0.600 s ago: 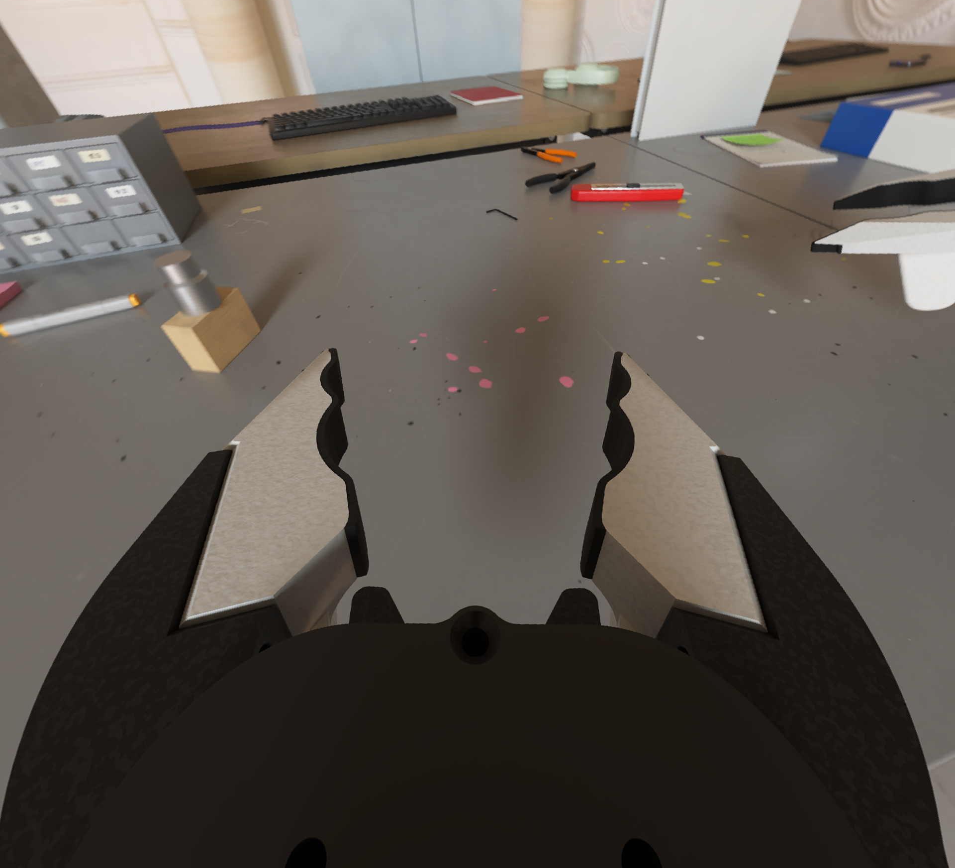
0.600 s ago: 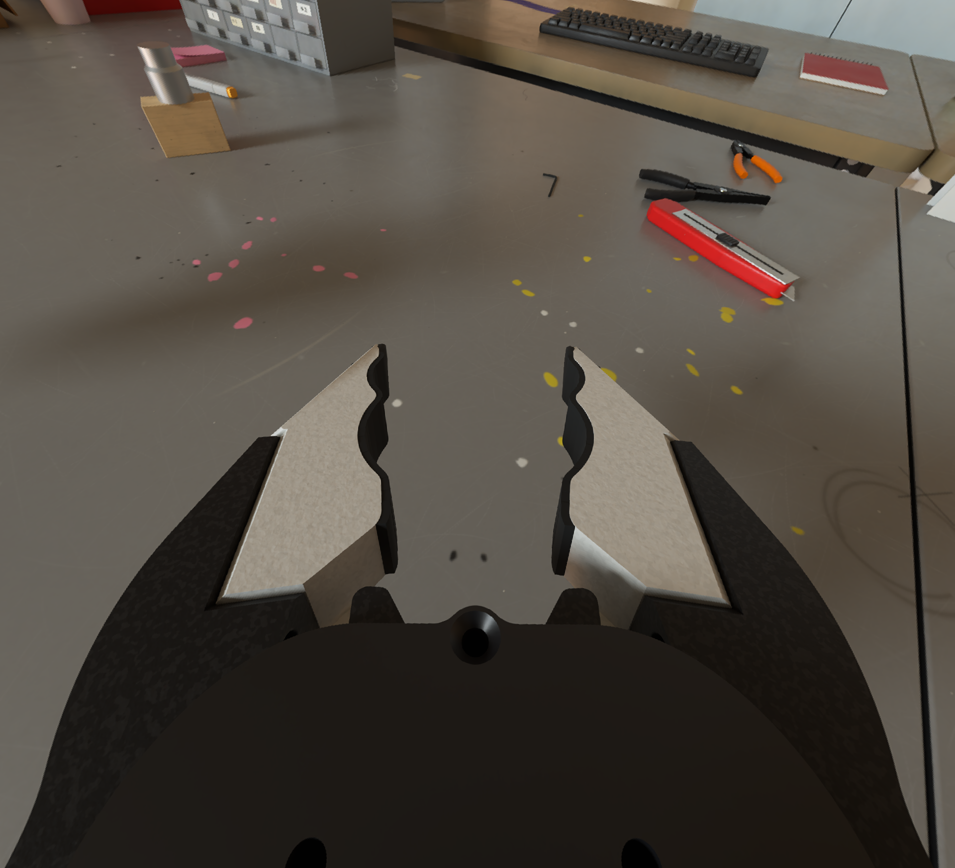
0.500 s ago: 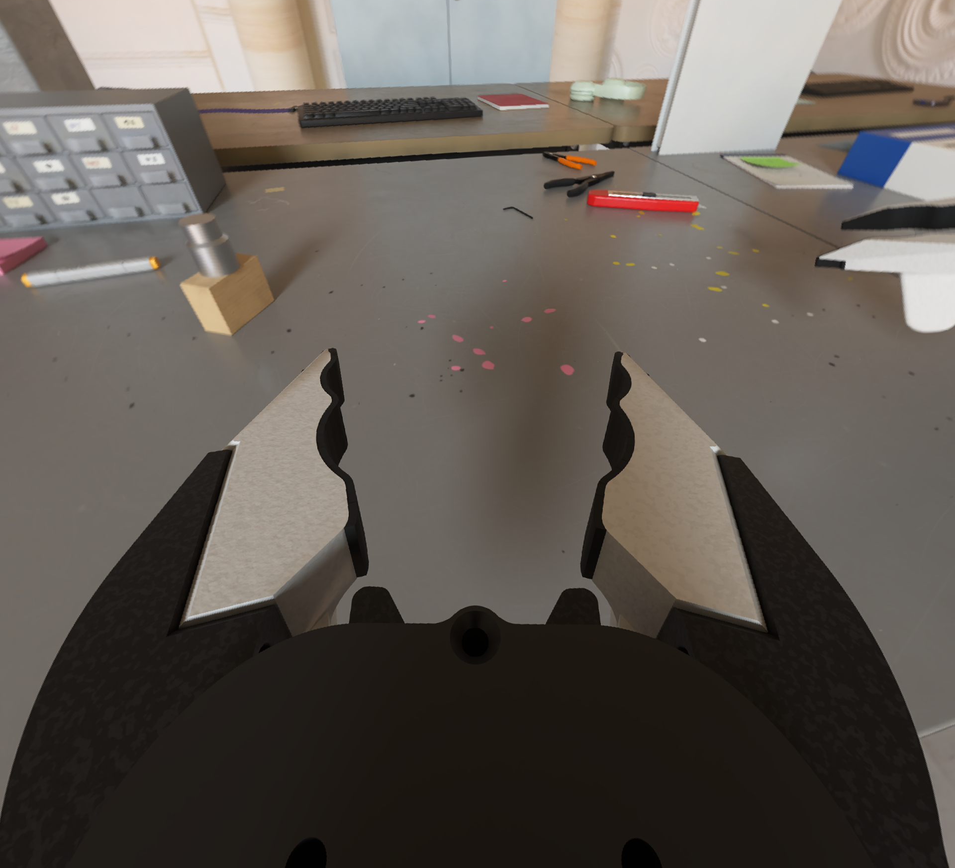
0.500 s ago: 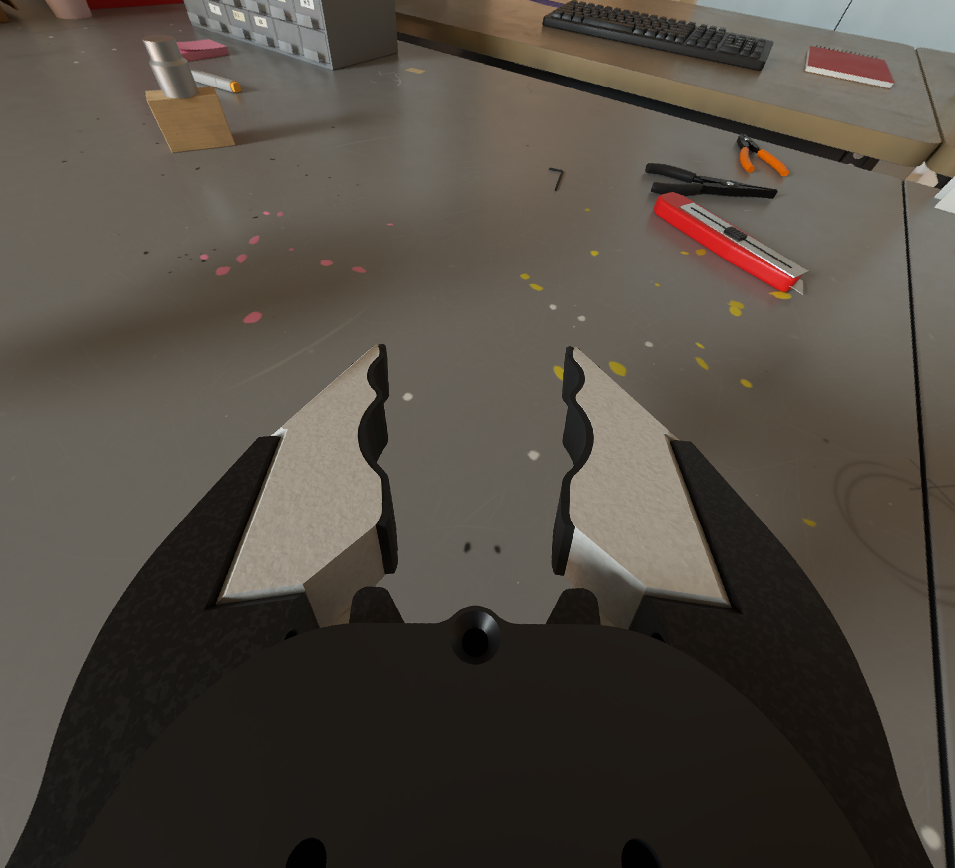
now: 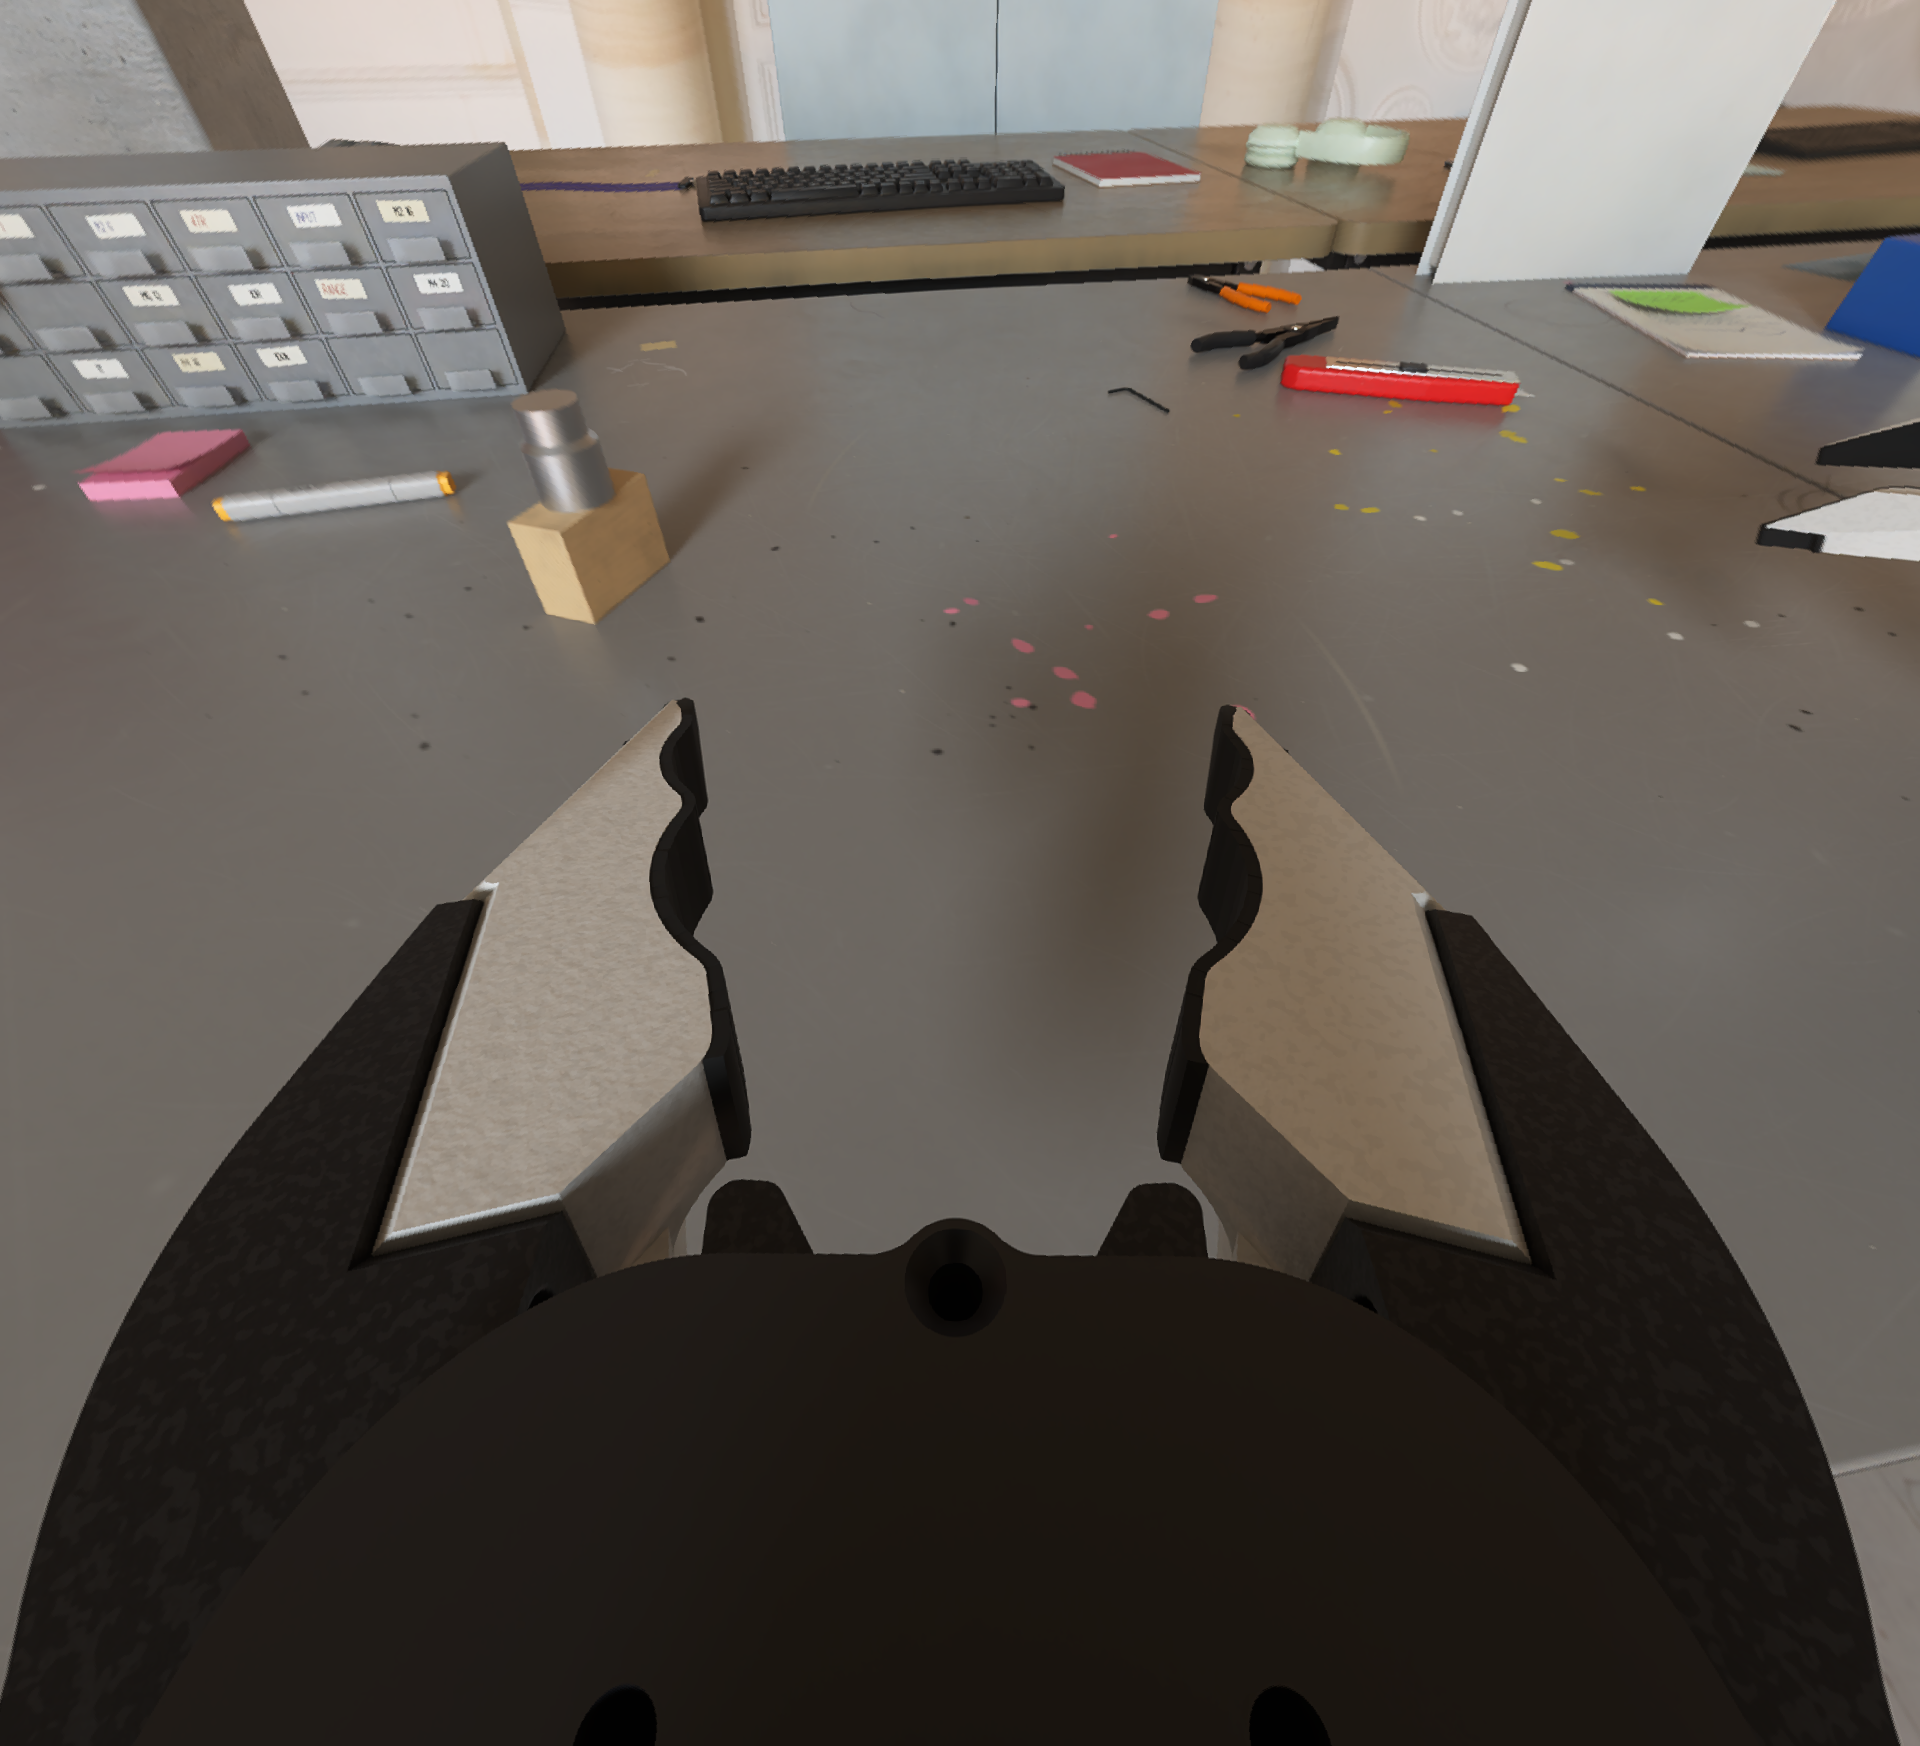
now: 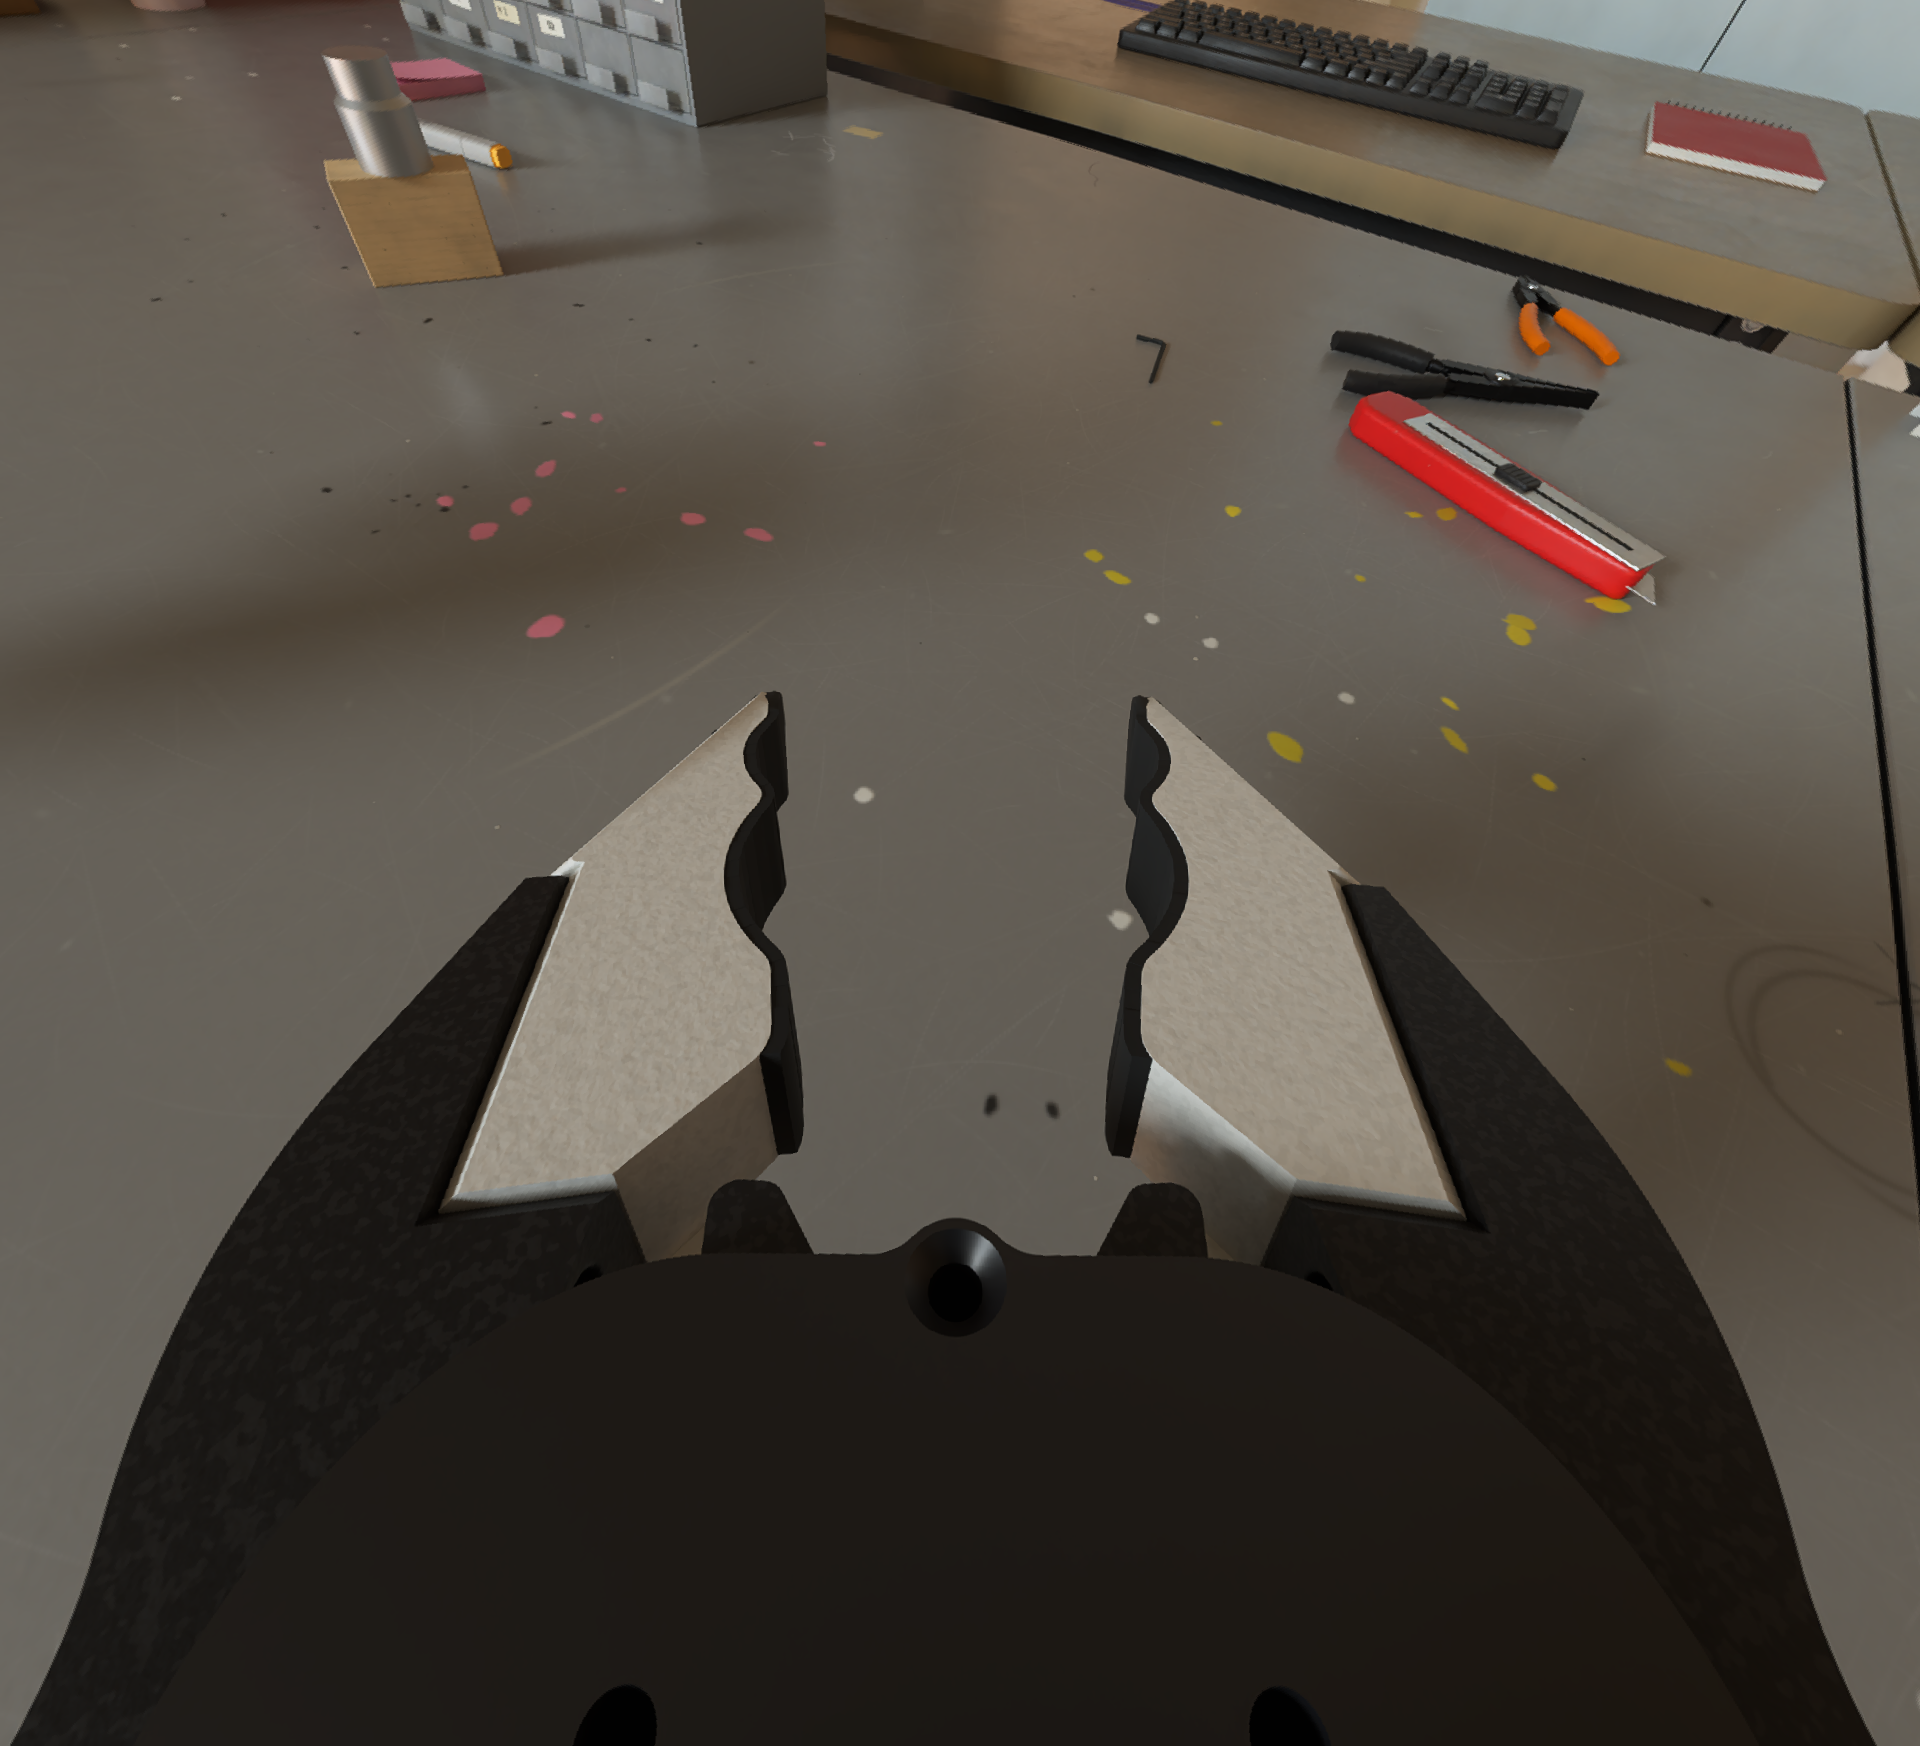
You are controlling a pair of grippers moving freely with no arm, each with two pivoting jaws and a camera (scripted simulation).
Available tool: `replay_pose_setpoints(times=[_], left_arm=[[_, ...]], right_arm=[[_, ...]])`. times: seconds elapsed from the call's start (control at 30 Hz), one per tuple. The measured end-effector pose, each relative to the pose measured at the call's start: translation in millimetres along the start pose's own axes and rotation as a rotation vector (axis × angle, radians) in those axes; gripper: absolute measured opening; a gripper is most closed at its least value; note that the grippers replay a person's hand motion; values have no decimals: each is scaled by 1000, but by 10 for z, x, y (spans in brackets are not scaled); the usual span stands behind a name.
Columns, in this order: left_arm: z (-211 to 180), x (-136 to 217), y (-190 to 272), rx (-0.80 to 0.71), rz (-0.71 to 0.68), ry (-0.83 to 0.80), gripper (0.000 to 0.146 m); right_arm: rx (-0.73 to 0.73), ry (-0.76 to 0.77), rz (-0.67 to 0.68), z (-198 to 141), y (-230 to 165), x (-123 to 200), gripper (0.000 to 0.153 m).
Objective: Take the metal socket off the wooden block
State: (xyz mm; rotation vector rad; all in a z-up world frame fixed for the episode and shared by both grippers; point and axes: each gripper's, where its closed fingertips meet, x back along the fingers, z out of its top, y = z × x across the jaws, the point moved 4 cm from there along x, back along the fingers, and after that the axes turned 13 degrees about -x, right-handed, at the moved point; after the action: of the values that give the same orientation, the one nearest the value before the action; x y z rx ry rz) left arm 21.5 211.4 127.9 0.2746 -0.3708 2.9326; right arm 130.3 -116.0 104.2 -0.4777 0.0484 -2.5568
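Over the grey paint-flecked bench (image 5: 935, 865), left claw (image 5: 956, 709) hangs with jaws spread, empty. Right claw (image 6: 956, 699) likewise parted, holding nothing. Ahead and left of both, well apart: silver cylindrical metal socket (image 5: 563, 455) standing upright on pale wooden block (image 5: 592, 548). Beyond it, grey-and-orange marker pen (image 5: 332, 494), pink sticky-note pad (image 5: 164, 463), grey drawer cabinet (image 5: 260, 283). Far right, red utility knife (image 6: 1501, 491)

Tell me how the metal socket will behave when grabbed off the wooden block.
The stepped, grey metal socket looks rigid, probably heavy. Its smooth sides may slip. Standing upright on the small wooden block, it might tip or roll if nudged.
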Motion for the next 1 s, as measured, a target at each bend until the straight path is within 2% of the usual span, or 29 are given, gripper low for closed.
replay_pose_setpoints(times=[0.2, 0.37, 0.57, 0.7, 0.8, 1.0], left_arm=[[364, -213, -560, -77, -63, -110, 93], [546, -732, -1176, -153, -130, -275, 90], [280, -1658, -1627, -235, -230, -532, 87], [162, -2118, -1733, -129, -358, -557, 78], [80, -2304, -1834, -65, -442, -638, 74], [-24, -2442, -1898, -53, -477, -737, 61]], right_arm=[[-2, -2, 7, 0, 51, -24, 65], [-21, -5, 11, -18, 120, -33, 65], [-36, -13, 12, -36, 170, -51, 64], [-37, -13, 1, -32, 214, -36, 63], [-41, -14, -12, -32, 265, -20, 63], [-51, -16, -33, -31, 353, -20, 62]])
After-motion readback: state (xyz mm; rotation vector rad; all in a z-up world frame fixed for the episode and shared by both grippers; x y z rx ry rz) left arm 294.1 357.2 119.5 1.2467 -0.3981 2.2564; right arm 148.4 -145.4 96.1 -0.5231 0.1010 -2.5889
